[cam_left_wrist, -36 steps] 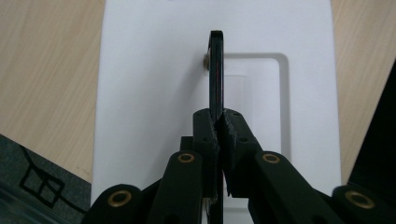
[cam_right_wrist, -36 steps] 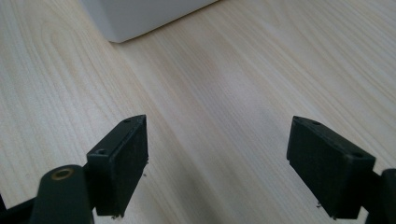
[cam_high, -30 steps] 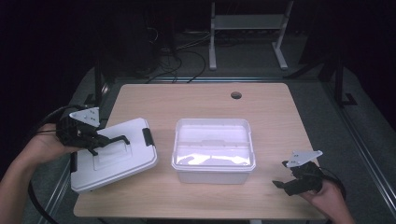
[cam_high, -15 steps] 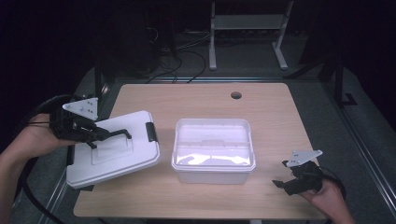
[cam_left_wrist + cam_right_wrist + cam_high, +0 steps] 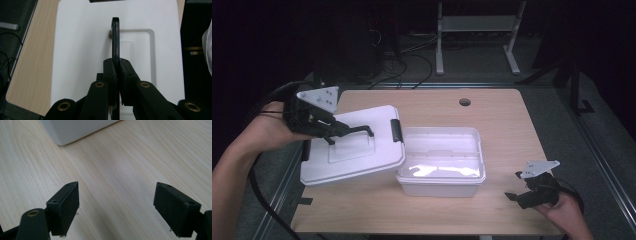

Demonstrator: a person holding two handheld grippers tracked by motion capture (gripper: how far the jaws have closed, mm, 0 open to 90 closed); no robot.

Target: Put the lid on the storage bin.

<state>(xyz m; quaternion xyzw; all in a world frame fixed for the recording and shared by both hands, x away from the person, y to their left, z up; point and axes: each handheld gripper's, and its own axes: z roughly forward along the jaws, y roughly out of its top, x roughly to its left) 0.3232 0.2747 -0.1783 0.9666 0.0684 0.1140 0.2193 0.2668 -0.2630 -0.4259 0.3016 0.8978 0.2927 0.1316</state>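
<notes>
High view: left gripper pinches the black handle of the white lid, which hangs tilted, its right edge over the left rim of the open white box at mid-table; right gripper rests near the table's front right corner. Left gripper view: jaws are clamped nearly together on the thin handle, the lid beneath. Right gripper view: jaws stand wide apart over bare wood, holding nothing, the box's corner ahead.

Smooth white plastic lid, glossy translucent plastic box, matt wood-grain table.
</notes>
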